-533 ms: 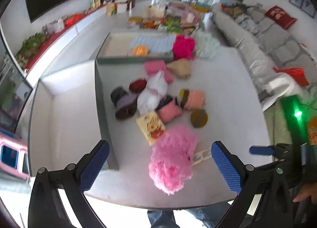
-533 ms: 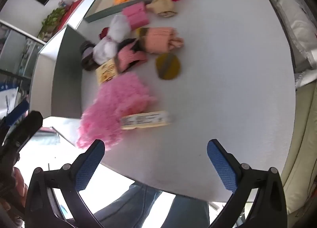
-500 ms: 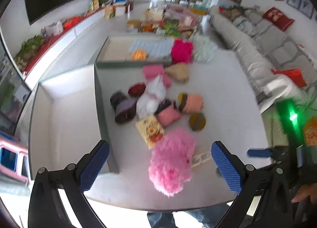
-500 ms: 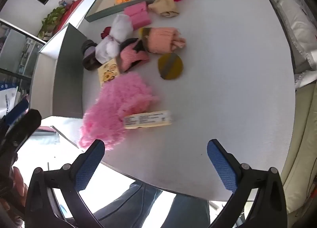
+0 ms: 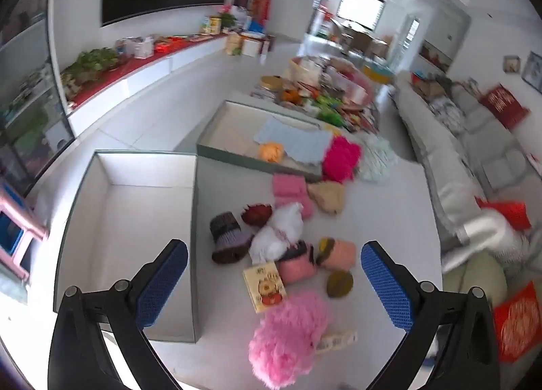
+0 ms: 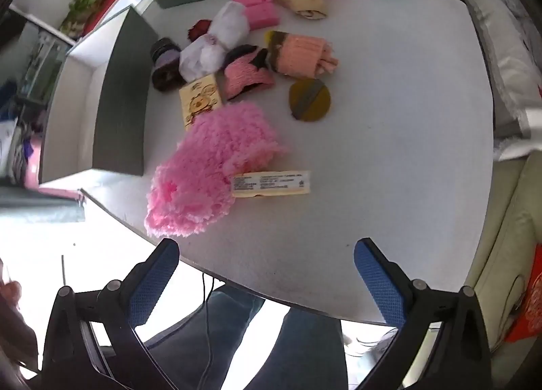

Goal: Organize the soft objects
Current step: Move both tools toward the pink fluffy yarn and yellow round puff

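Since 0.5 s ago the left wrist view has tipped up: more of the room shows, and the fluffy pink item (image 5: 288, 335) sits lower in frame, nearer the left gripper (image 5: 274, 285). The right view has closed in slightly on the same pile.

Both grippers stand fully open, nothing between the jaws; right gripper (image 6: 266, 280) hangs over the worktop (image 6: 389, 152) edge.

Key relation: the fluffy pink item lies at the near edge of the worktop, just ahead of the left gripper and left of the right one's centre line. Its long axis runs diagonally, paper tag (image 6: 271, 184) trailing to the right. The empty white box (image 5: 135, 220) sits just left of it. Judgement: the left gripper is better placed.
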A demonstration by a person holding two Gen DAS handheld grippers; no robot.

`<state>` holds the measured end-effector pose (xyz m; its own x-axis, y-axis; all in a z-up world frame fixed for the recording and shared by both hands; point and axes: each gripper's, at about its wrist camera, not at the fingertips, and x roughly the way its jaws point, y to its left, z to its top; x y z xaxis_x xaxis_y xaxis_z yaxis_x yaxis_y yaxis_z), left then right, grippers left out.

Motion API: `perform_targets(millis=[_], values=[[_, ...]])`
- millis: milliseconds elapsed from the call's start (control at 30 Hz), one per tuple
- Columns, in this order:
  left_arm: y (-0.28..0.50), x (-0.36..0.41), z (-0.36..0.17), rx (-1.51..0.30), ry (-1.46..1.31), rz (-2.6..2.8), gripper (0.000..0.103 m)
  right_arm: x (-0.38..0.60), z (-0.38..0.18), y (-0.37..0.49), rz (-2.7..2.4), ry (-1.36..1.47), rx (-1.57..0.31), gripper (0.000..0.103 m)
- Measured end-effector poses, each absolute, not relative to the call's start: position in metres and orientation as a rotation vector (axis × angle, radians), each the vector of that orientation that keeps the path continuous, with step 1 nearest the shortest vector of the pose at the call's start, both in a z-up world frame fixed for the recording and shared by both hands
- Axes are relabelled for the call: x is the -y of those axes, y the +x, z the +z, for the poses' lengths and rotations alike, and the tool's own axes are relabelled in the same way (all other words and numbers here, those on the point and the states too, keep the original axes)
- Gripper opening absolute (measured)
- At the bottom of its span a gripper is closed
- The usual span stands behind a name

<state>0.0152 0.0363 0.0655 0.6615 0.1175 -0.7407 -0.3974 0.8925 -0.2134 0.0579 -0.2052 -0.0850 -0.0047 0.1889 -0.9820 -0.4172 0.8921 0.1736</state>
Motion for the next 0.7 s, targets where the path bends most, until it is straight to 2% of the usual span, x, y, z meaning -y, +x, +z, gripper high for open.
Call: perform_targets(millis=[200, 467, 567, 700], values=[[0.029, -0.047, 0.066, -0.811, -0.384, 0.306, 0.103, 0.205, -0.073, 0.05, 0.545, -0.248, -1.504, 0.103], [0.028, -0.03, 0.013, -1.18, -0.168, 0.173, 0.103, 0.218, -0.058, 0.077, 0.447, -0.239, -1.526, 0.103], [0.02, -0.026, -0.004, -1.278, -0.182, 0.155, 0.103, 0.222, -0.056, 0.082, 0.408, -0.228, -1.536, 0.103], [0.013, -0.025, -0.006, -1.315, -0.17, 0.158, 0.103, 0.225, -0.057, 0.088, 0.37, -0.178, -1.562, 0.103]])
